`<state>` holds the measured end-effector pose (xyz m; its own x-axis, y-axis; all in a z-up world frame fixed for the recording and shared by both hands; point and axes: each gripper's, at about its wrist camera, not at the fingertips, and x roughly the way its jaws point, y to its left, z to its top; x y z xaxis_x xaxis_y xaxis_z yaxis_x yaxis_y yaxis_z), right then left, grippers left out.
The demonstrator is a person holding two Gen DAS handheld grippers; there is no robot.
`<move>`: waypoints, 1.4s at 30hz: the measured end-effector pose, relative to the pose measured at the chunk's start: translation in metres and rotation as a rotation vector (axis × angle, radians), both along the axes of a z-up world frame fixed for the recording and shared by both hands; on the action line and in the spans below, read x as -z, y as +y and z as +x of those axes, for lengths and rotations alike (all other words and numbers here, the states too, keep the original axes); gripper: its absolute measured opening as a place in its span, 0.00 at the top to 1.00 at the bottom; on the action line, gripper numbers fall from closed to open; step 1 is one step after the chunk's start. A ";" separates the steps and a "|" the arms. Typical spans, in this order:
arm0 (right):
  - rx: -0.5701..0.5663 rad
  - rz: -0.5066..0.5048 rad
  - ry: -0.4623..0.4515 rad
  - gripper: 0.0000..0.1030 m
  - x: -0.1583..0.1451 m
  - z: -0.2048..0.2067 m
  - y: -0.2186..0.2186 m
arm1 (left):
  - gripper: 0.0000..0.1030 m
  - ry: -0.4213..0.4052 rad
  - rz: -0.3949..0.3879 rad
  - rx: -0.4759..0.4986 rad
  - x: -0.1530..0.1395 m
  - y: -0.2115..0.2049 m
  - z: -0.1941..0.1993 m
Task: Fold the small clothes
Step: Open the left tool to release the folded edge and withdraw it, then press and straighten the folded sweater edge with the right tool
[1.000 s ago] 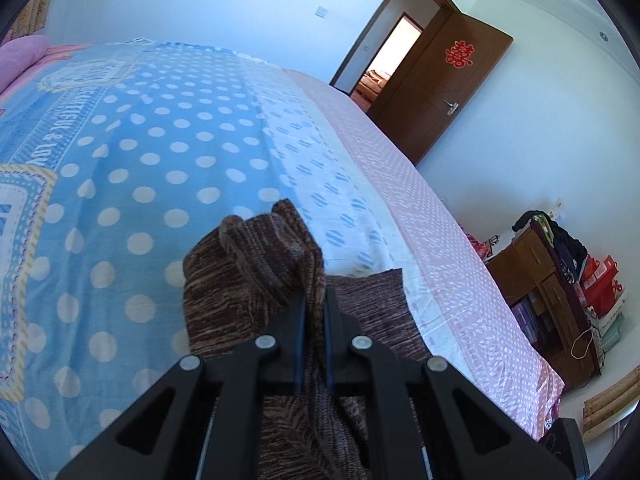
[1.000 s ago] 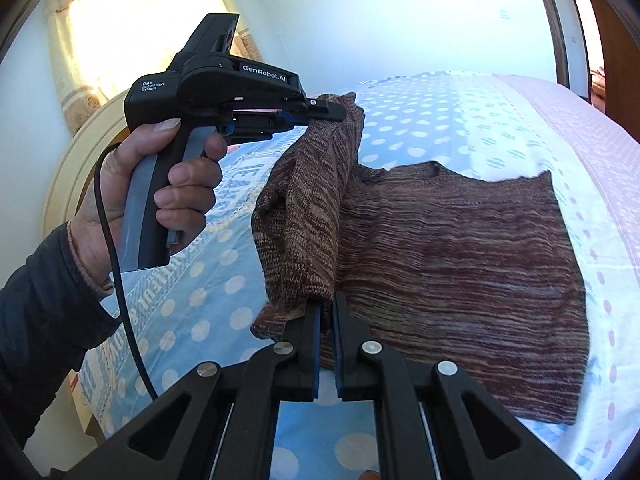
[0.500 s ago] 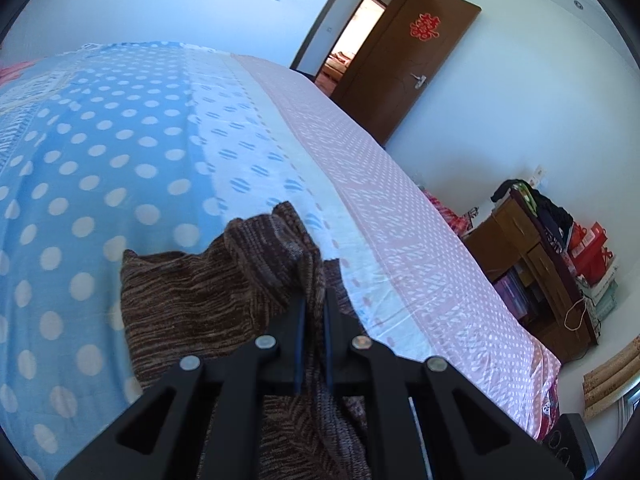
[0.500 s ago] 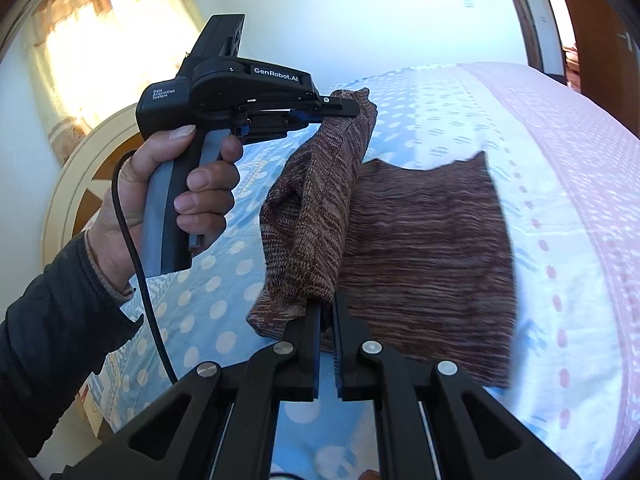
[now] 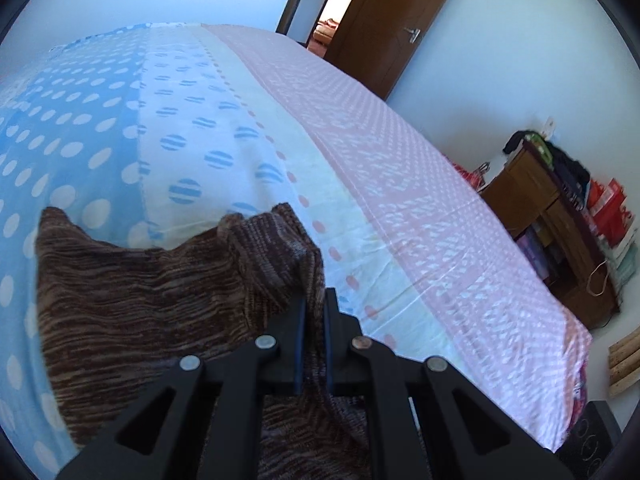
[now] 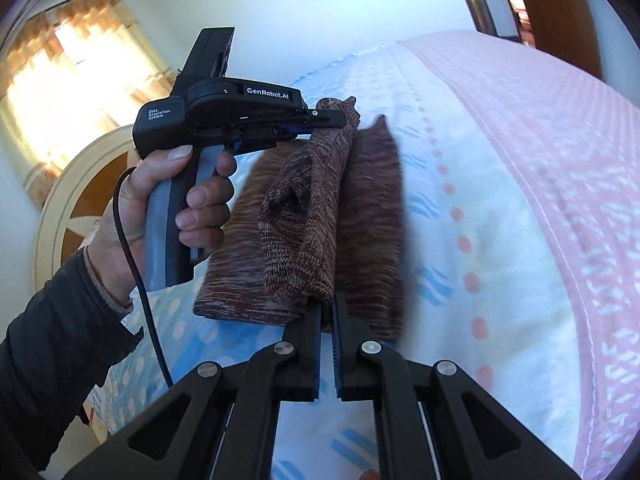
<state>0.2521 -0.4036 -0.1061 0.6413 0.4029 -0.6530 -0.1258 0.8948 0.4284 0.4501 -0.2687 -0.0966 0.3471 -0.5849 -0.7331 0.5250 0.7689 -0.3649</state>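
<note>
A small brown striped knit garment [image 6: 372, 216] lies on the bed; it also shows in the left wrist view [image 5: 132, 300]. My left gripper [image 5: 314, 300] is shut on one edge of it, lifted above the bed; the same gripper shows in the right wrist view [image 6: 340, 118], held in a hand. My right gripper [image 6: 327, 304] is shut on the near edge of the same lifted fold. The raised strip hangs between the two grippers over the flat part of the garment.
The bed cover [image 5: 240, 128] is blue with white dots, then white, then pink toward the right edge. A brown door [image 5: 392, 20] stands open beyond the bed. A wooden cabinet [image 5: 560, 240] with clutter stands right of the bed. A round headboard [image 6: 68, 200] is at left.
Both grippers have carried the lifted edge toward the pink side of the bed. The flat part of the garment looks narrower now, with the fold lying further across it.
</note>
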 end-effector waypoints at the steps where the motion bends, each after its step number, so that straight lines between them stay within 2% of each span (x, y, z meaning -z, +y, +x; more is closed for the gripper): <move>1: 0.007 0.009 0.009 0.96 0.004 0.001 -0.004 | 0.92 -0.016 0.021 0.006 0.003 -0.006 -0.002; 3: 0.026 0.011 0.032 0.96 0.014 0.004 -0.012 | 0.90 -0.037 0.064 0.009 0.005 -0.014 -0.006; 5: 0.011 0.065 0.083 0.96 0.024 0.009 -0.018 | 0.85 -0.048 0.065 0.039 0.002 -0.017 -0.015; 7: 0.008 0.080 0.091 0.96 0.026 0.008 -0.020 | 0.81 -0.108 0.093 0.055 -0.008 -0.016 -0.030; 8: 0.004 0.079 0.094 0.96 0.026 0.008 -0.019 | 0.71 -0.127 0.099 0.059 -0.012 -0.014 -0.035; 9: -0.005 0.084 0.101 0.96 0.026 0.007 -0.017 | 0.55 -0.156 0.110 0.060 -0.016 -0.009 -0.044; 10: -0.013 0.084 0.105 0.96 0.026 0.007 -0.015 | 0.46 -0.187 0.130 0.052 -0.019 -0.004 -0.049; 11: -0.022 0.077 0.109 0.96 0.026 0.006 -0.012 | 0.33 -0.216 0.147 0.040 -0.020 0.003 -0.054; 17: -0.028 0.059 0.125 0.96 0.027 0.001 -0.005 | 0.31 -0.343 0.248 -0.024 -0.009 0.073 -0.115; 21: 0.000 0.063 0.098 0.96 0.026 -0.007 -0.010 | 0.20 -0.365 0.230 -0.069 0.002 0.129 -0.157; 23: 0.030 0.020 0.067 0.95 0.021 -0.015 -0.012 | 0.11 -0.358 0.218 -0.082 0.008 0.142 -0.165; 27: 0.073 -0.001 -0.039 0.95 -0.003 -0.016 -0.006 | 0.10 -0.352 0.275 -0.126 0.024 0.148 -0.164; 29: 0.072 -0.016 -0.095 0.93 -0.020 -0.013 0.003 | 0.10 -0.326 0.248 -0.151 0.025 0.151 -0.156; 31: 0.030 -0.045 -0.107 0.91 -0.035 -0.001 0.021 | 0.10 -0.302 0.185 -0.167 0.020 0.156 -0.148; 34: -0.067 -0.144 -0.089 0.90 -0.048 0.043 0.061 | 0.10 -0.295 0.202 -0.188 0.025 0.158 -0.147; 37: -0.128 -0.136 -0.011 0.89 -0.041 0.098 0.092 | 0.10 -0.240 0.242 -0.202 0.042 0.161 -0.143; 40: -0.147 -0.173 0.033 0.89 -0.024 0.156 0.120 | 0.10 -0.200 0.196 -0.215 0.048 0.172 -0.144; 42: -0.201 -0.166 0.089 0.90 -0.006 0.186 0.144 | 0.10 -0.200 0.189 -0.215 0.048 0.177 -0.146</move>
<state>0.4383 -0.2594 -0.1001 0.4963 0.3989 -0.7711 -0.2768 0.9145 0.2950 0.3038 -0.0919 -0.1445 0.5957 -0.3427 -0.7264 0.3902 0.9140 -0.1112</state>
